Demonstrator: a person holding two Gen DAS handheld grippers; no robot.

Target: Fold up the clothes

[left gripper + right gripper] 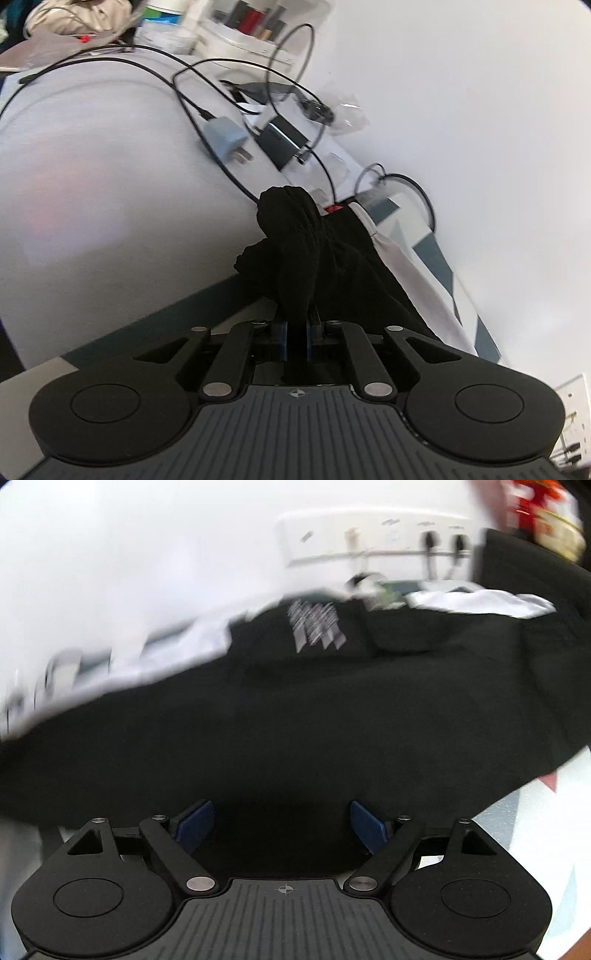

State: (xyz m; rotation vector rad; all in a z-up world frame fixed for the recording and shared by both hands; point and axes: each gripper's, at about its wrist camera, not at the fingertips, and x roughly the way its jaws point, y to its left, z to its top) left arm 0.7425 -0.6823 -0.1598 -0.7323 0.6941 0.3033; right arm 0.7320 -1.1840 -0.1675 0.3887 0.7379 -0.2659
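Fold clothes, grasp stage. The left hand-held gripper [295,332] is pinched narrow on a bunched edge of the black garment [295,251], low in the centre of its frame, evidently to anchor one corner for lifting. The right hand-held gripper [282,823] stands wide, its blue pads [195,821] either side of the same black cloth, which fills the middle of that blurred view with a white print [314,627] at upper centre; it appears poised to take the second corner. Cables and a charger [225,138] lie upper centre on the grey surface [92,184].
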